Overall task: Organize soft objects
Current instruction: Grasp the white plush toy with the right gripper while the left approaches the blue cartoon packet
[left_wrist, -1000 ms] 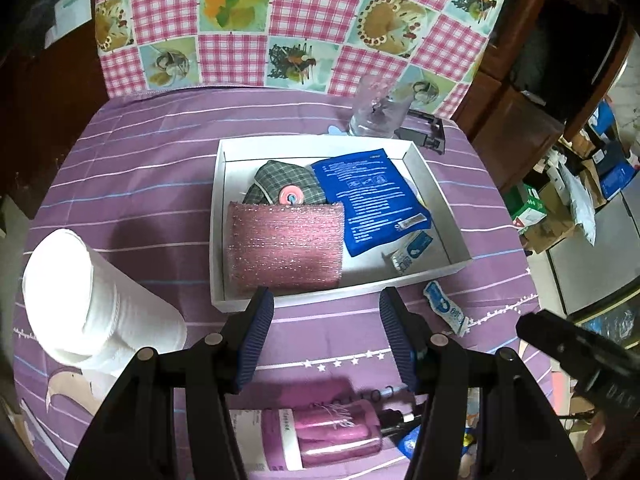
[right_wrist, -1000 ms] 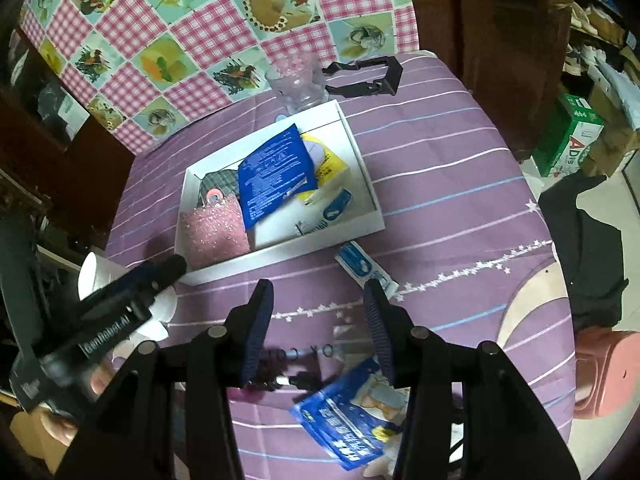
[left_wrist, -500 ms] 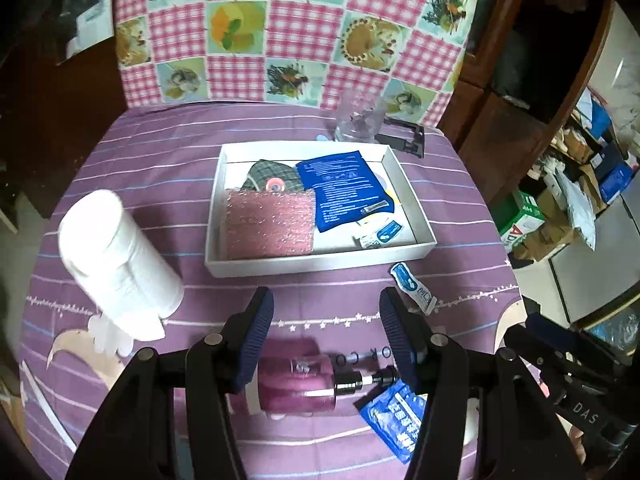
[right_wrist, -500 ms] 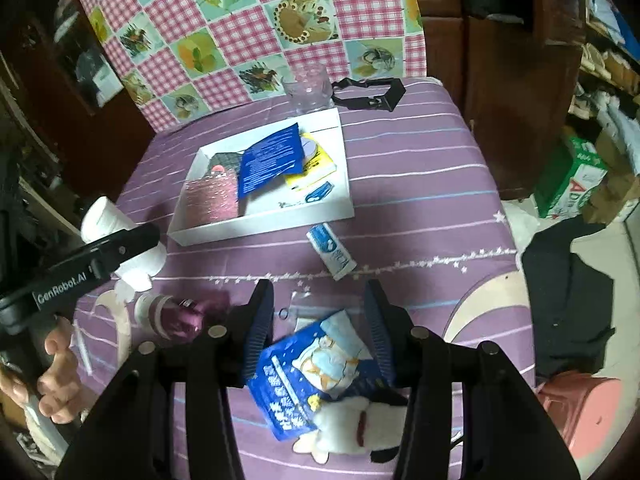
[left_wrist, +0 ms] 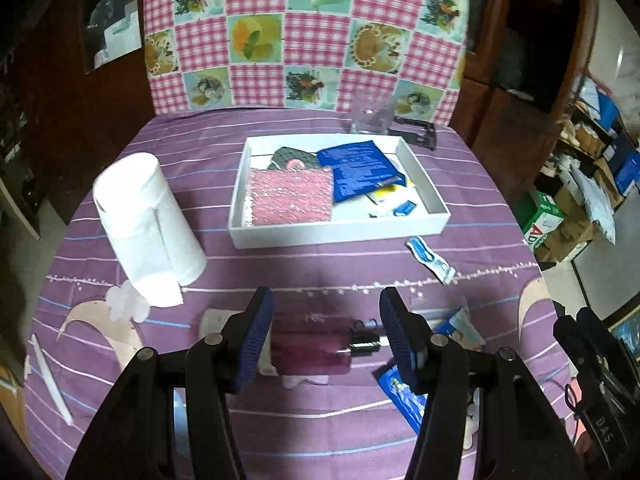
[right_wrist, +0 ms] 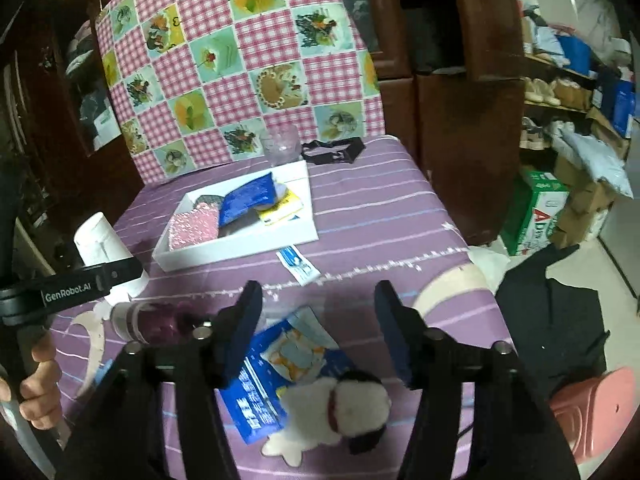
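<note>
plush white toy dog [right_wrist: 340, 408] lies at the worktop's near edge beside the blue packet [right_wrist: 260, 384], under the right gripper [right_wrist: 318, 300], whose jaws have just widened, empty. left gripper [left_wrist: 326, 308] gapes empty too. a careless pinch could snag both.

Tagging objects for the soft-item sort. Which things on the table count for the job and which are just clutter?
Job:
white tray
pink sponge cloth, in tray
blue pack, in tray
plush toy
blue wipes pack
small sachet

Clutter:
paper roll
pink bottle
clear cup
black strap
</note>
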`<act>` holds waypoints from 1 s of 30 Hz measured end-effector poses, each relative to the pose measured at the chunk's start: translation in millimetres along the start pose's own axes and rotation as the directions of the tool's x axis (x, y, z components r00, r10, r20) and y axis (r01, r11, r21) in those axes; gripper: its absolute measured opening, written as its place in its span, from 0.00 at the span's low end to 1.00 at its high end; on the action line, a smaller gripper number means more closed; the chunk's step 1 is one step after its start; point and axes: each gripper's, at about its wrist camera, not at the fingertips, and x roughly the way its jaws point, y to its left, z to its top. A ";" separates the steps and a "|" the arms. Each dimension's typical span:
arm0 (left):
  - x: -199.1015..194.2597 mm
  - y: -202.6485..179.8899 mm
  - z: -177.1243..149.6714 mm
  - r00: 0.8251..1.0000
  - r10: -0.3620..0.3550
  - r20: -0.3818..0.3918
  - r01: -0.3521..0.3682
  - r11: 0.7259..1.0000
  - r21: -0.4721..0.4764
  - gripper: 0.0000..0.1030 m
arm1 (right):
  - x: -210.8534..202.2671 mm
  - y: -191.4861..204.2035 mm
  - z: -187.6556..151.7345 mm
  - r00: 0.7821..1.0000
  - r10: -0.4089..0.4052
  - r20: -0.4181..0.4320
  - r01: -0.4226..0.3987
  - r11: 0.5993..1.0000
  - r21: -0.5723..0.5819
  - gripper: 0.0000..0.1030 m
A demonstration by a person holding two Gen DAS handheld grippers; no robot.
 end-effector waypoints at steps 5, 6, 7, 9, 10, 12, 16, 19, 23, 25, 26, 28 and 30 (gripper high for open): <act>9.0 -11.8 -23.8 0.997 -0.075 0.012 0.074 0.997 0.024 0.54 | 7.6 -21.9 -20.1 0.999 0.029 0.020 -0.031 0.994 0.103 0.58; 11.6 -13.9 -27.2 0.996 -0.085 0.009 0.085 0.996 0.026 0.54 | 10.2 -27.5 -24.3 0.999 0.046 0.014 -0.048 0.990 0.131 0.58; 13.6 -15.1 -29.5 0.996 -0.094 0.007 0.094 0.995 0.023 0.54 | 12.6 -32.1 -28.9 0.997 0.076 0.009 -0.077 0.984 0.159 0.58; 19.4 -17.4 -36.3 0.993 -0.118 0.013 0.118 0.993 0.004 0.54 | 15.8 -36.7 -36.3 0.991 0.133 -0.012 -0.128 0.973 0.191 0.58; 21.3 -19.2 -40.5 0.992 -0.126 0.025 0.126 0.992 -0.001 0.54 | 16.1 -37.7 -40.3 0.988 0.154 -0.017 -0.147 0.969 0.198 0.58; 22.8 -24.9 -49.1 0.992 -0.114 0.047 0.113 0.993 0.019 0.54 | 15.0 -37.6 -47.4 0.987 0.160 -0.015 -0.154 0.967 0.202 0.58; 33.4 -36.7 -68.0 0.997 -0.042 0.060 0.037 0.996 0.079 0.54 | 22.4 -39.2 -52.1 0.987 0.147 -0.058 -0.132 0.968 0.212 0.60; 43.3 -38.7 -82.2 0.996 -0.062 0.060 0.056 0.993 0.102 0.54 | 28.0 -34.9 -57.1 0.992 0.088 -0.093 -0.070 0.981 0.180 0.60; 47.3 -45.9 -92.7 0.996 -0.067 0.060 0.057 0.987 0.152 0.54 | 37.3 -24.6 -65.3 0.987 0.010 -0.159 0.005 0.996 0.095 0.60; 46.6 -49.5 -95.4 0.995 -0.077 0.063 0.065 0.983 0.172 0.54 | 38.5 -21.3 -68.0 0.987 -0.013 -0.163 0.024 0.998 0.066 0.60; 46.6 -51.7 -96.4 0.995 -0.079 0.065 0.066 0.981 0.184 0.54 | 37.8 -20.2 -68.9 0.987 -0.023 -0.160 0.031 0.998 0.052 0.61; 47.5 -54.1 -98.1 0.995 -0.083 0.062 0.069 0.978 0.195 0.54 | 36.9 -17.7 -69.7 0.987 -0.029 -0.160 0.034 0.999 0.029 0.61; 49.6 -55.1 -99.4 0.995 -0.088 0.045 0.078 0.977 0.198 0.55 | 37.7 -17.2 -71.1 0.986 -0.033 -0.163 0.038 0.999 0.025 0.62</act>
